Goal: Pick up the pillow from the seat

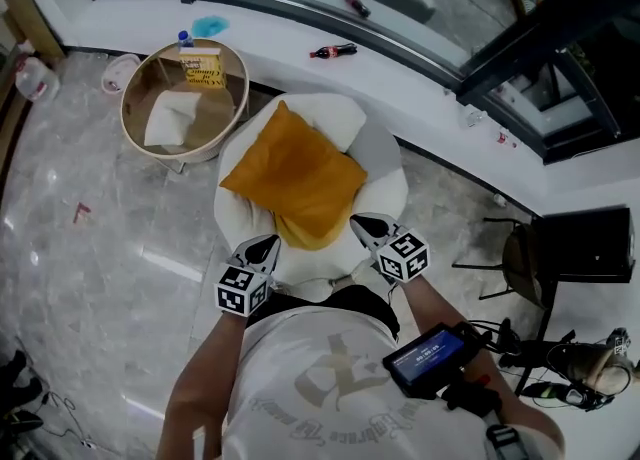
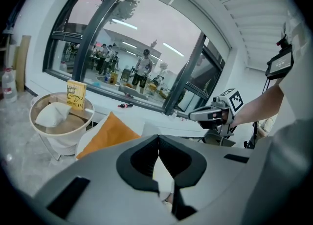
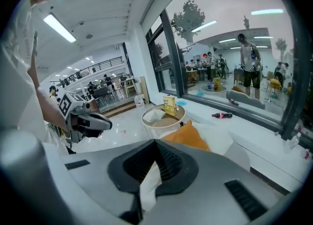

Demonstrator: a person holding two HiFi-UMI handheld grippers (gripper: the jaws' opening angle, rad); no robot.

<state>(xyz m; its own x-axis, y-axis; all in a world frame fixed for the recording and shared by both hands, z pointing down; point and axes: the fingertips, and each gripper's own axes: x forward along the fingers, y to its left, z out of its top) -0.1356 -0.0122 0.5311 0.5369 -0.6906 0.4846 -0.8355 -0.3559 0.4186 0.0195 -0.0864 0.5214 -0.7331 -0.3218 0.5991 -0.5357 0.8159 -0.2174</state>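
Orange pillow (image 1: 295, 176) lies just ahead, between the closed left gripper (image 1: 264, 244) and closed right gripper (image 1: 363, 224).

Head view steeply overhead, gripper views low, close, facing the window (image 2: 142, 38) (all share the pillow (image 1: 297, 180)).

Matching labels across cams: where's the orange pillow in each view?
Head view: orange pillow at centre, lying on the white seat.
Left gripper view: left of centre, in the lower half.
Right gripper view: near centre, slightly right.
Shared landmark: the yellow box beyond the pillow.
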